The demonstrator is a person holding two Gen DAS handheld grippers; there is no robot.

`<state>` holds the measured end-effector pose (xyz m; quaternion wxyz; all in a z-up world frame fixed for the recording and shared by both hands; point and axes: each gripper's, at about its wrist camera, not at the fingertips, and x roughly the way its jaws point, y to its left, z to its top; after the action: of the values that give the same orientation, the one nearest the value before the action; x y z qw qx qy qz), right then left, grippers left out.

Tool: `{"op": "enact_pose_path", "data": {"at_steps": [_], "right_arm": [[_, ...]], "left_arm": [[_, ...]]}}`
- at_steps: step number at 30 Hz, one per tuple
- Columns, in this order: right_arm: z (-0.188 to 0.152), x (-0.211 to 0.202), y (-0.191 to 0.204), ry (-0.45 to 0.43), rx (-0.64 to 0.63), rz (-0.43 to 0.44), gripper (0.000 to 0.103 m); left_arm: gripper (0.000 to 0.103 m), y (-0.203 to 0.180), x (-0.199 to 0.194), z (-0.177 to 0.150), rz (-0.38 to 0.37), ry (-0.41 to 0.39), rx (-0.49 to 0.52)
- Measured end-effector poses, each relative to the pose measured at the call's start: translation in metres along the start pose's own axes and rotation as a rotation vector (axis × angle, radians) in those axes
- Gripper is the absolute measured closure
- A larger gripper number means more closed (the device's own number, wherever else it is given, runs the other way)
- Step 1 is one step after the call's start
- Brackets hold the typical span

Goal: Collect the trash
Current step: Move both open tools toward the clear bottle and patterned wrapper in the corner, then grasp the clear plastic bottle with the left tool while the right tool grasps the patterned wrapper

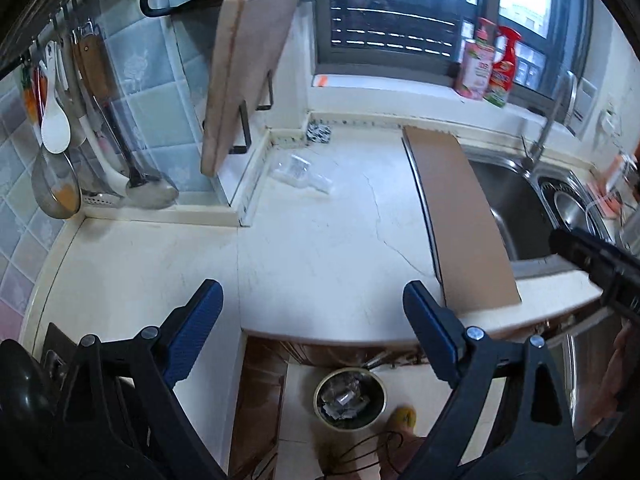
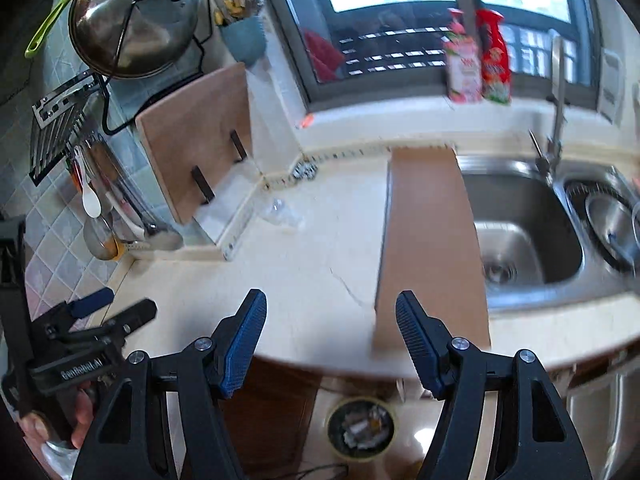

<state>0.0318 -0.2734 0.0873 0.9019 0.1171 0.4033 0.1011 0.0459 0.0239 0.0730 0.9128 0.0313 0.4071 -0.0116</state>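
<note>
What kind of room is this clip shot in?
A home kitchen, most likely: a steel sink with a tap under a window, ladles hanging on the tiled wall, and a cutting board standing on the counter.

Counter [image 1: 320,240] centre free; board [image 1: 460,216] flanks sink [image 1: 504,196].

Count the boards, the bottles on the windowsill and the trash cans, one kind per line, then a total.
Boards: 2, one leaning, one across the sink edge
Bottles: 2, pink, red
Trash cans: 1
Total: 5
</note>
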Motion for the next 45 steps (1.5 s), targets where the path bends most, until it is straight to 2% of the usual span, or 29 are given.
{"op": "enact_pose_path", "data": {"at_steps": [5, 9, 15, 23, 31, 36, 45], "right_arm": [[0.069, 0.04, 0.014, 0.001, -0.068, 0.036, 0.035], [0.123, 0.089, 0.015, 0.022, -0.118, 0.092, 0.035], [0.21, 0.177, 0.007, 0.089, -0.238, 0.169, 0.035], [0.287, 0.3, -0.026, 0.199, -0.309, 0.25, 0.035], [0.324, 0.428, -0.046, 0.274, -0.318, 0.294, 0.035], [0.328, 0.49, -0.04, 0.31, -0.333, 0.329, 0.035], [0.315, 0.597, -0.006, 0.392, -0.428, 0.38, 0.038]], "left_arm": [[0.015, 0.001, 0.032, 0.017, 0.039, 0.001, -0.057], [0.017, -0.003, 0.06, 0.041, 0.088, 0.008, -0.116], [0.017, -0.018, 0.106, 0.084, 0.149, 0.039, -0.239], [0.017, -0.043, 0.19, 0.13, 0.245, 0.09, -0.368], [0.017, -0.04, 0.295, 0.158, 0.339, 0.143, -0.457], [0.017, -0.026, 0.355, 0.166, 0.413, 0.161, -0.509], [0.018, -0.007, 0.416, 0.166, 0.482, 0.178, -0.587]]}}
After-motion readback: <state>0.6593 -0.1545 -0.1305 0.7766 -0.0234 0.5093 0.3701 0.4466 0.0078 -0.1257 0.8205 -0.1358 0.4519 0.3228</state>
